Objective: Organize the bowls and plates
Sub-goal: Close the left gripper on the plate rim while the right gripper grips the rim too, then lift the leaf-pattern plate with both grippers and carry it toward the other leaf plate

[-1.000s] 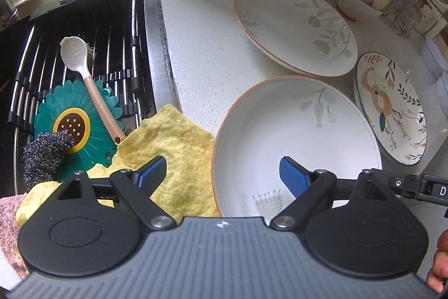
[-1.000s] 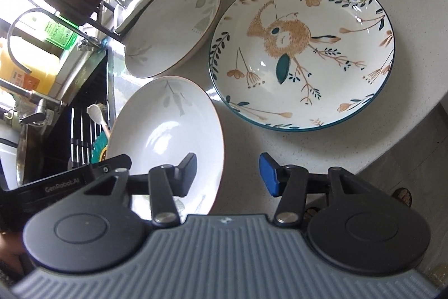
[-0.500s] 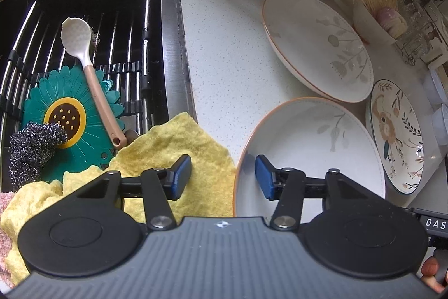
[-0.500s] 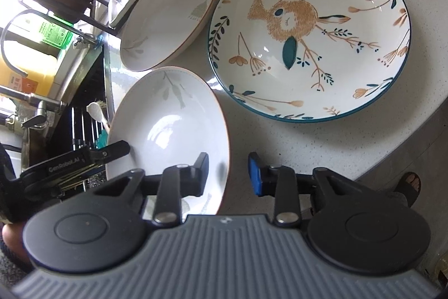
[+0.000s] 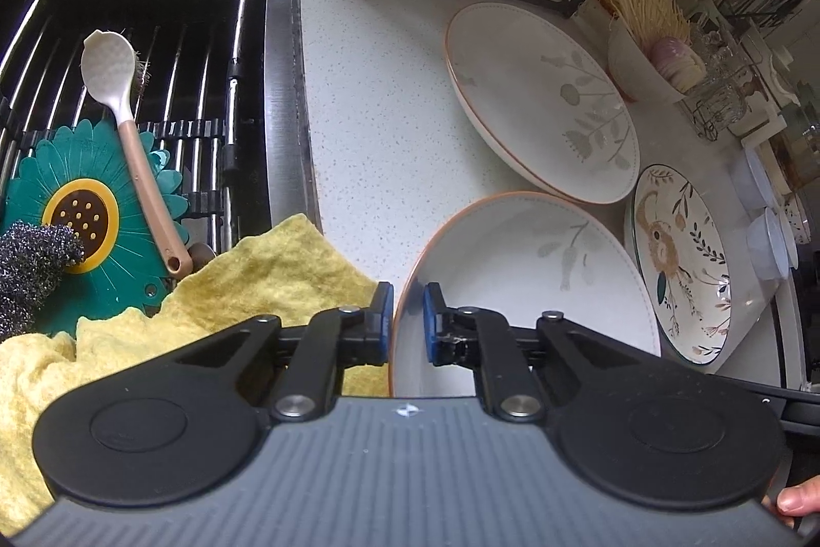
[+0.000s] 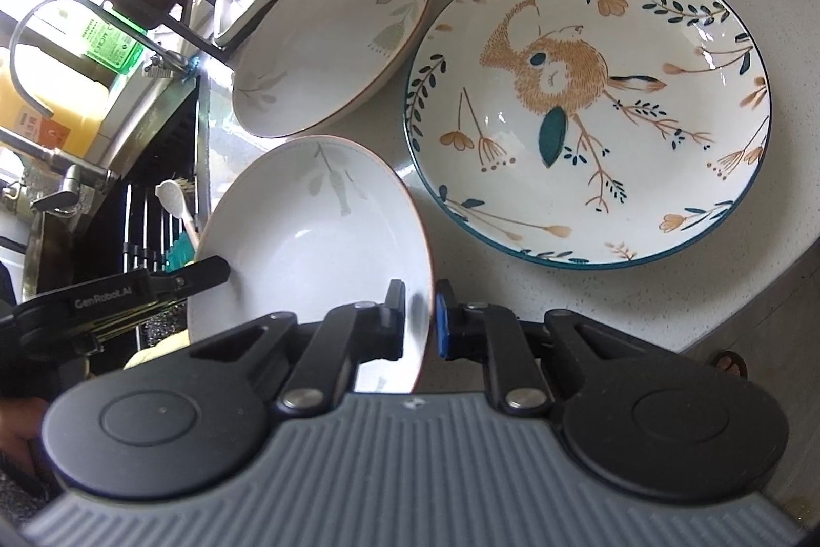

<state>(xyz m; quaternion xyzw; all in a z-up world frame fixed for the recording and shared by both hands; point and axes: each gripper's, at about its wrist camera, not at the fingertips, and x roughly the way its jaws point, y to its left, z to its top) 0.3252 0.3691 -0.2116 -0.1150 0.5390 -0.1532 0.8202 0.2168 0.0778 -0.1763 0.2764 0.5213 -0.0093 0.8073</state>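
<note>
Right wrist: left gripper (image 6: 215,272) seemingly reads "GenRobot.AI".

Left gripper (image 5: 408,324): black linkage arms, blue pads, silver pivot screws, ribbed grey housing at frame bottom. Right gripper (image 6: 419,324): same build.

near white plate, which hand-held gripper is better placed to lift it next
Neither alone: the left hand-held gripper and the right hand-held gripper are both closing on opposite rims of the near white plate, so probably both lift together.

near white plate (image 5: 538,285) | rim pinched both sides | counter edge
</note>
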